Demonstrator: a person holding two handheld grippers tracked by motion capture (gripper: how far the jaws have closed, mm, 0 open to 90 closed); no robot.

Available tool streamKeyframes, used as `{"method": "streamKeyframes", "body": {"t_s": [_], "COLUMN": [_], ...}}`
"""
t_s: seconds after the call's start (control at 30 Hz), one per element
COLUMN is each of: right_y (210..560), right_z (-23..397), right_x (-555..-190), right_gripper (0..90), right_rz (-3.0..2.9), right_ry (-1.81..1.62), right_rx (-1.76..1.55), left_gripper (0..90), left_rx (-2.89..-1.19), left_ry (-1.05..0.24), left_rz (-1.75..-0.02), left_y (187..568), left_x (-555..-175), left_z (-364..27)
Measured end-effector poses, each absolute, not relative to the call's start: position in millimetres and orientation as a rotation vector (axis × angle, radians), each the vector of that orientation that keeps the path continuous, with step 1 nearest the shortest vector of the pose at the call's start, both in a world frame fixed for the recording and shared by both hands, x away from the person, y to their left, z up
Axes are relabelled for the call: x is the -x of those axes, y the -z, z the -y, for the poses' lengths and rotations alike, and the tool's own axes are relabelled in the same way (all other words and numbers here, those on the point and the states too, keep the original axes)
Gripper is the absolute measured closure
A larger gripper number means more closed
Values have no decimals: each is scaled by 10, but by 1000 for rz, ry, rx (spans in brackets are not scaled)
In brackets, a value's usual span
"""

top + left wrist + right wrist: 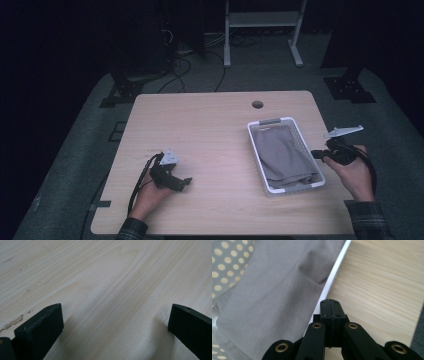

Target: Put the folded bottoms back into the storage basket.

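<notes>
Left gripper [172, 176]: I have it resting low on the bench [210, 135] in the lower left of the high view. In the left gripper view its jaws stand wide apart with bare wood grain between them, so released, grasping nothing.

Bench: one pale wood top with one round cable hole [257, 104] near its far edge, upper middle of the frame.

Basket [259, 150]: one white perforated basket, right of centre in the high view, long side running away from me. A grey handle tab [270, 121] sits on its far rim.

Cloth [286, 152]: one grey cloth, lying folded inside the basket and covering most of its floor. In the right gripper view it takes up the left half, with the dotted basket wall [229, 255] at the upper left.

Right gripper [320, 154]: I hold it at the right of the high view, just outside the basket's right rim. In the right gripper view [330, 305] its jaws are clenched on themselves with nothing between them, their tips over the white rim [334, 275].

Step in hand: I judge this as the approach to the cloth, with no grasp made yet.

Next move: I would need to part the right jaws, carry them over the rim toward the left of the frame, and dip onto a fold of cloth without snagging the basket wall.

Count: two grippers, one basket, one cloth.
</notes>
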State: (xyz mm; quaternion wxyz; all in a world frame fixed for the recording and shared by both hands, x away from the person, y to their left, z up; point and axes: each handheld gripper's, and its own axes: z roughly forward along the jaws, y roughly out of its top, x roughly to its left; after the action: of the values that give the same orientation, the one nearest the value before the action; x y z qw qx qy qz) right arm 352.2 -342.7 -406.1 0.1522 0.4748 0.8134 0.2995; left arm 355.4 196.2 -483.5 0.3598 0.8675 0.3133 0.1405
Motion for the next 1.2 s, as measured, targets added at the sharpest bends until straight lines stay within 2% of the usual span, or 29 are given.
{"method": "streamKeyframes", "body": {"t_s": [0.83,0.93,1.2], "right_y": [3998,4023,4220], "right_z": [3009,3071,3278], "right_x": [-3483,-3495,-3522], "right_gripper": [890,813,520], "right_rz": [-2391,-2339,-2176], "right_ry": [-913,-944,-1014], "right_rx": [-1239,-1244,-1312], "left_gripper": [0,0,0], "left_rx": [-2234,-2235,-2236], "left_ry": [-362,-362,-363], "left_rz": [-805,-805,-804], "left_y": [4837,4837,4837], "left_x": [-3548,-3548,-3549], "left_z": [-1962,-1962,-1963]}}
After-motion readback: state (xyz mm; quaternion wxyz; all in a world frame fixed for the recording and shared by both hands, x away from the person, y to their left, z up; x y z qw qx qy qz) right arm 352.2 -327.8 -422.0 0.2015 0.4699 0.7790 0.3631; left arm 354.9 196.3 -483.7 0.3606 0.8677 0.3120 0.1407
